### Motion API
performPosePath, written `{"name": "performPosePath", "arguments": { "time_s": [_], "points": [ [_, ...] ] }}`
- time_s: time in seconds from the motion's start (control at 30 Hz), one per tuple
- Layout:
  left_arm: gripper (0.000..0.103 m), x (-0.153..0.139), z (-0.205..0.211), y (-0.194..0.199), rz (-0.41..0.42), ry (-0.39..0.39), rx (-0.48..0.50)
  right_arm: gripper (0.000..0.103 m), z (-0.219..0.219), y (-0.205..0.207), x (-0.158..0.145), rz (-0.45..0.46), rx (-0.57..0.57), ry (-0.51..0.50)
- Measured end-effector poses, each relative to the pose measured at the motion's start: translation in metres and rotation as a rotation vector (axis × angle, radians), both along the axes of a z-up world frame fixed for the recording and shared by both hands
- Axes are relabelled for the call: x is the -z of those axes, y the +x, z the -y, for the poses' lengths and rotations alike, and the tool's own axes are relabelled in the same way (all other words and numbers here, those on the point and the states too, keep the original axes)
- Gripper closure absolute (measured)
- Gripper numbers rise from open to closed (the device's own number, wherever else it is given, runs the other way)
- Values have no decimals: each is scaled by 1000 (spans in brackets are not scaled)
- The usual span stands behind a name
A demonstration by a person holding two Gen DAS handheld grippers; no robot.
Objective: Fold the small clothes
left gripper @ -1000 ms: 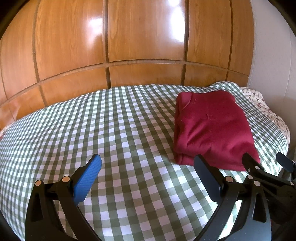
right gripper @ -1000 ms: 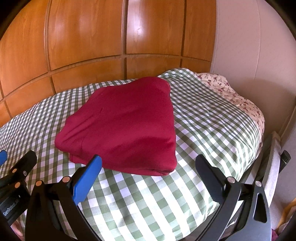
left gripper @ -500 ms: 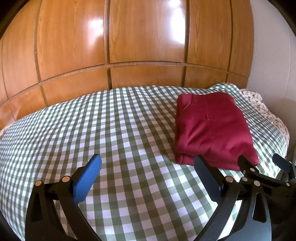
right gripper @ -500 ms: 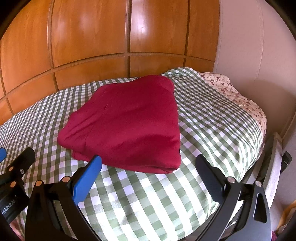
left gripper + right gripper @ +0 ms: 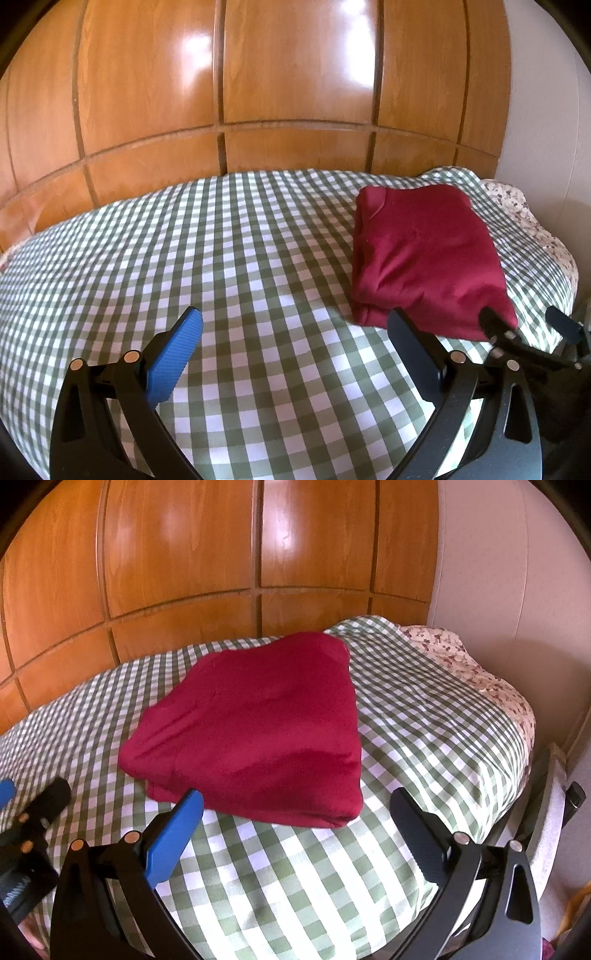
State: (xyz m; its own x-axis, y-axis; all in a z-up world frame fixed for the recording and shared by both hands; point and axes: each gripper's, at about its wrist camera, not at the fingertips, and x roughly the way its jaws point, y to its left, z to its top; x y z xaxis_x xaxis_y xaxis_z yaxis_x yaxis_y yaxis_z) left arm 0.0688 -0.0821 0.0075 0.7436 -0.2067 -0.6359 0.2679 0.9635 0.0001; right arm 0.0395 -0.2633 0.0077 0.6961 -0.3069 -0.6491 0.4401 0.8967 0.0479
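Note:
A dark red garment (image 5: pixel 424 254) (image 5: pixel 258 734) lies folded into a thick rectangle on the green-checked bed cover (image 5: pixel 221 258) (image 5: pixel 424 738), near the bed's right end. My left gripper (image 5: pixel 295 339) hovers open over bare cover, left of and nearer than the garment. My right gripper (image 5: pixel 295 819) is open too, held just short of the garment's near edge with nothing between its fingers. In the left wrist view the right gripper (image 5: pixel 528 328) shows at the lower right. The left gripper's finger (image 5: pixel 51 797) appears at the left edge of the right wrist view.
Glossy wooden wardrobe panels (image 5: pixel 288 85) stand behind the bed. A floral-patterned sheet (image 5: pixel 480 679) shows at the bed's right end against a pale wall (image 5: pixel 498 572). The bed's right edge drops off near a light upholstered piece (image 5: pixel 550 812).
Both grippers have drawn back and risen slightly from the garment, still open. The folded garment has not moved.

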Motion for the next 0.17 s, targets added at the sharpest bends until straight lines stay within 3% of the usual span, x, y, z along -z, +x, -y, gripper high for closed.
{"name": "performPosePath", "arguments": {
  "time_s": [0.17],
  "points": [
    [4, 6, -3, 4, -25, 0, -26, 2, 37, 6, -11, 38, 44, 30]
  ]
}}
